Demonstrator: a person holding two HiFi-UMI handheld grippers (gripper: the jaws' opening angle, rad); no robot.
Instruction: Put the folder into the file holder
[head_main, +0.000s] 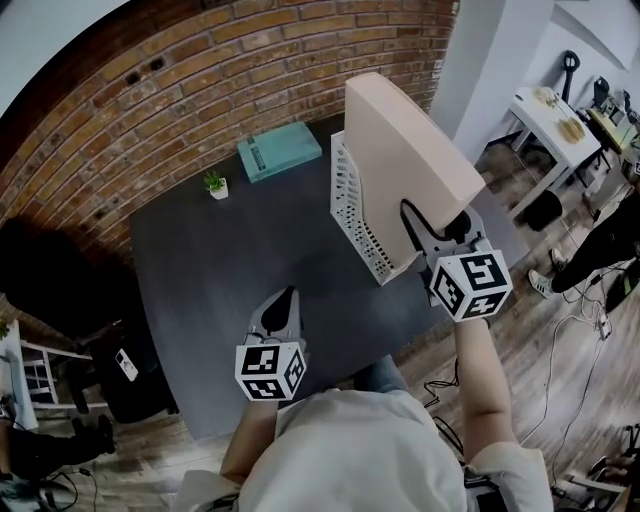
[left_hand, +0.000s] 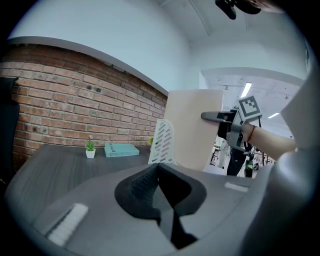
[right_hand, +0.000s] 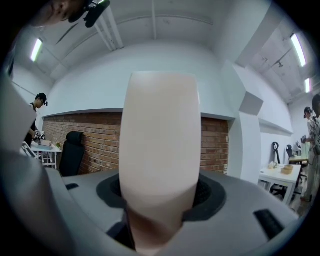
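Observation:
A thick beige folder (head_main: 405, 150) stands on edge, lifted above the right side of the white perforated file holder (head_main: 360, 225) on the dark table (head_main: 200, 270). My right gripper (head_main: 425, 235) is shut on the folder's near edge. In the right gripper view the folder (right_hand: 160, 150) fills the space between the jaws of that gripper (right_hand: 160, 200). My left gripper (head_main: 283, 305) hovers over the table's front part, shut and holding nothing. In the left gripper view its jaws (left_hand: 160, 185) point toward the file holder (left_hand: 162, 142) and the folder (left_hand: 192, 127).
A teal book (head_main: 279, 151) and a small potted plant (head_main: 215, 184) lie at the table's far side by the brick wall. A black office chair (head_main: 40, 290) stands at the left. A white table (head_main: 555, 125) and a person (head_main: 610, 250) are at the right.

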